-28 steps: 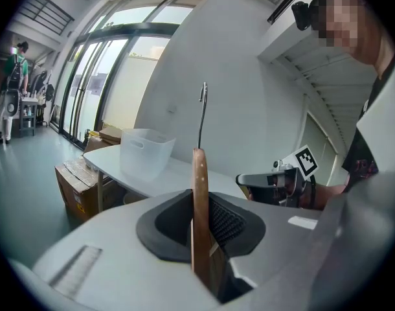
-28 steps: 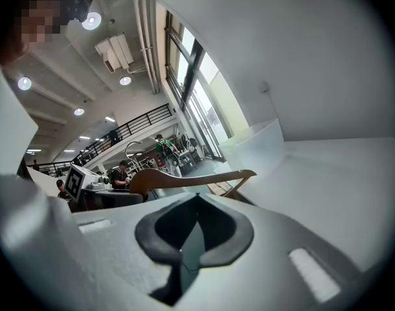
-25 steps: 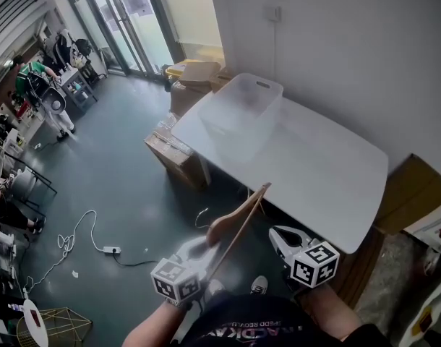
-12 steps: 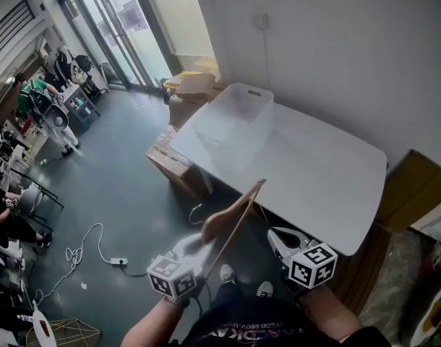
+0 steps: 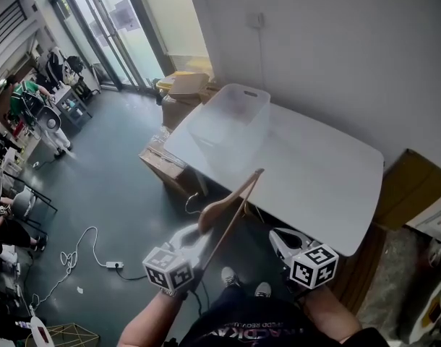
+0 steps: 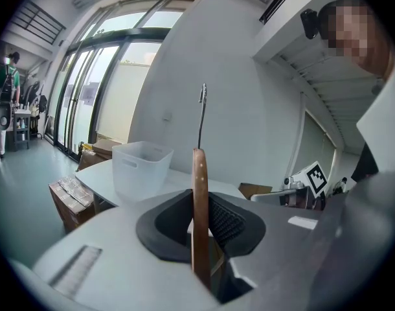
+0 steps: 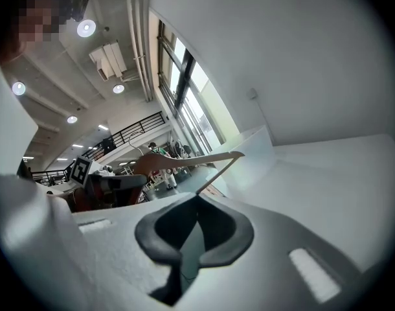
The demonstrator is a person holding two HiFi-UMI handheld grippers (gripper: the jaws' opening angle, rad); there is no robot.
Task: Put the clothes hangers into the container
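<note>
A wooden clothes hanger [image 5: 231, 207] with a metal hook [image 6: 202, 107] stands edge-on between the pads of my left gripper [image 5: 192, 240], which is shut on it. The hanger's far tip reaches over the near edge of the white table [image 5: 318, 172]. A translucent white container [image 5: 231, 118] stands on the table's far left corner and looks empty; in the left gripper view the container [image 6: 141, 166] lies ahead and to the left. My right gripper [image 5: 281, 240] hovers off the table's near edge with a narrow gap between its jaws and nothing in them. In the right gripper view the hanger [image 7: 184, 162] crosses ahead of that gripper [image 7: 196, 220].
Cardboard boxes [image 5: 163, 161] sit on the floor left of the table, and another box [image 5: 412, 186] to its right. A white wall runs behind the table. A cable with a power strip [image 5: 108, 264] lies on the dark floor, and people stand far off at the left.
My left gripper has carried the hanger a little up and forward toward the table. The right gripper has barely moved.
</note>
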